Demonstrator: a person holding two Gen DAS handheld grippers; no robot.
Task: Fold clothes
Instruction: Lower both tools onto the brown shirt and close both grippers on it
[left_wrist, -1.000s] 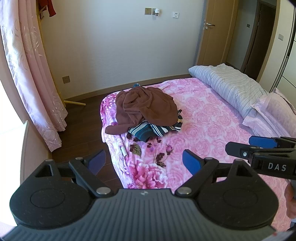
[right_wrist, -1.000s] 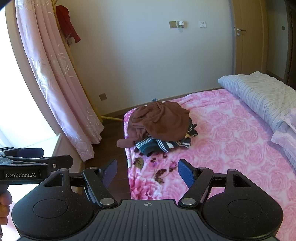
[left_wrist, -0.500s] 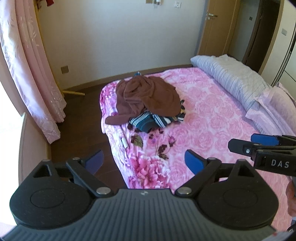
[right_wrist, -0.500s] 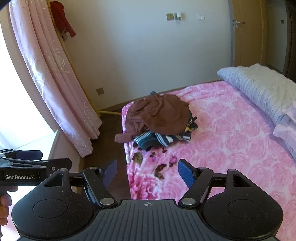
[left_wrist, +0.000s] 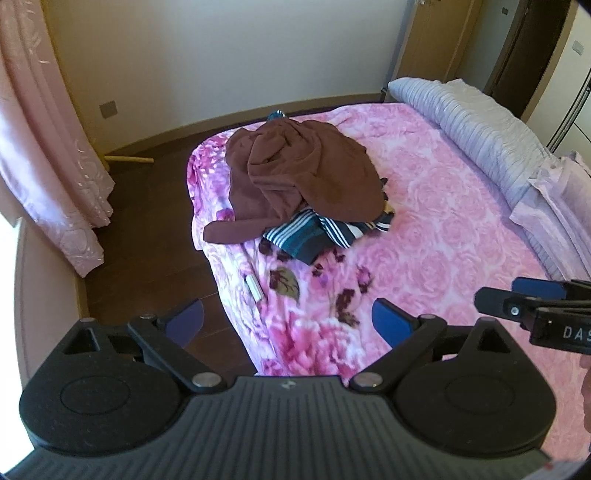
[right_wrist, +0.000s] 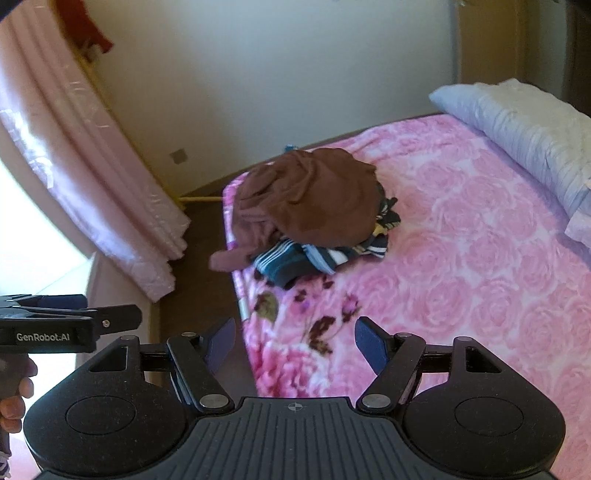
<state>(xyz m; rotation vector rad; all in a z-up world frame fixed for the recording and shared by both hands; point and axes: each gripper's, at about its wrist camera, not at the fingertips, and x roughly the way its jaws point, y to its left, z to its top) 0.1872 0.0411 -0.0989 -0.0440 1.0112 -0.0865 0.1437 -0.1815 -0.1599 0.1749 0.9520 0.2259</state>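
Both grippers have dropped and tipped down since a second ago, so the bed (left_wrist: 443, 206) fills more of each view. On its pink floral cover, near the foot corner, sits the clothes pile: a brown garment (left_wrist: 303, 173) heaped over a striped one (left_wrist: 314, 236). Left gripper (left_wrist: 288, 319) hangs spread wide, nothing between its pads, well short of the pile. Right gripper (right_wrist: 295, 338) likewise released and empty, though that view is blurred. Beside the edge lies a small white item (left_wrist: 254, 287), perhaps a tag.
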